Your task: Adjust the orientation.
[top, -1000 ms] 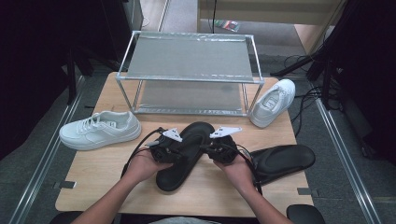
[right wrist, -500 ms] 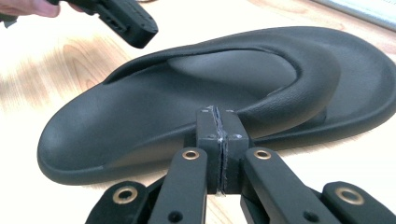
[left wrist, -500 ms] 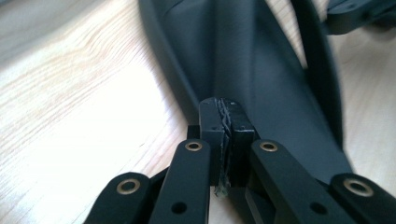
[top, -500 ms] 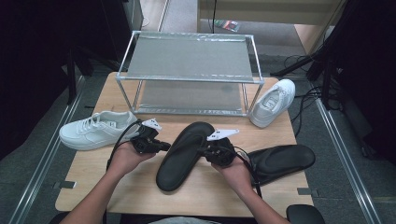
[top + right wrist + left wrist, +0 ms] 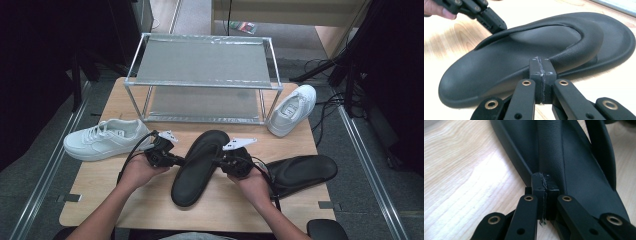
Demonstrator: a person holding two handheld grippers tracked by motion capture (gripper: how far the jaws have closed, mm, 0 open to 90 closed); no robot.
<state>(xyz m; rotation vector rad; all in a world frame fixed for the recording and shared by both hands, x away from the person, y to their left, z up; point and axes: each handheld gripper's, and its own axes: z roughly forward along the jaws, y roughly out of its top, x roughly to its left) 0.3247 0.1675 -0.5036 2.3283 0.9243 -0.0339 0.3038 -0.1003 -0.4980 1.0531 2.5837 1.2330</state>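
Note:
A black flip-flop (image 5: 196, 169) lies toe-away at the middle of the wooden table (image 5: 120, 100). My left gripper (image 5: 176, 161) is shut and its tips meet the sandal's left rim; in the left gripper view the closed tips (image 5: 544, 185) rest against the sandal's (image 5: 574, 170) edge beside the strap. My right gripper (image 5: 223, 161) is shut too, at the sandal's right side. In the right gripper view its closed tips (image 5: 542, 65) press against the strap of the flip-flop (image 5: 499, 60), with nothing between the jaws. The left gripper (image 5: 495, 23) shows at the far rim there.
A second black flip-flop (image 5: 300, 171) lies at the right, near the table's edge. One white sneaker (image 5: 102, 141) sits at the left and another (image 5: 292, 109) at the right of a two-tier metal shoe rack (image 5: 200, 70) at the back. Cables trail from both grippers.
My left gripper drew away to the left from the sandal, then came back to its left rim. The right gripper and the sandal have stayed in place.

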